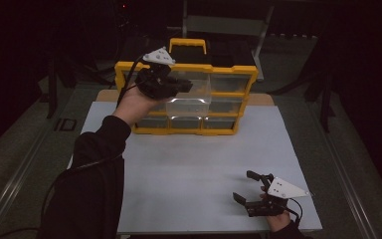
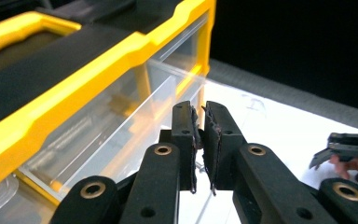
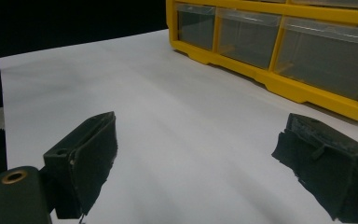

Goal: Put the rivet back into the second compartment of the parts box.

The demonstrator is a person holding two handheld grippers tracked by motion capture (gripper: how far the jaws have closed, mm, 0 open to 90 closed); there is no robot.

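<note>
Left gripper (image 2: 200, 140): jaws pinched on the clear drawer's (image 1: 191, 97) front edge, pulled partway out of the yellow box (image 1: 229, 74).
Right gripper (image 1: 246, 186): jaws wide apart, low over the white table (image 1: 194, 164).

We saw a dim room, nearly black at its edges, with light falling mainly on the white table top (image 1: 199, 164). Grey floor (image 1: 25, 134) spread on both sides of the table, crossed by a pale metal rail (image 1: 15, 181) at the left. Behind the table stood a grey metal frame (image 1: 219, 22), and dark stand legs (image 1: 52, 94) rose at the left.
</note>
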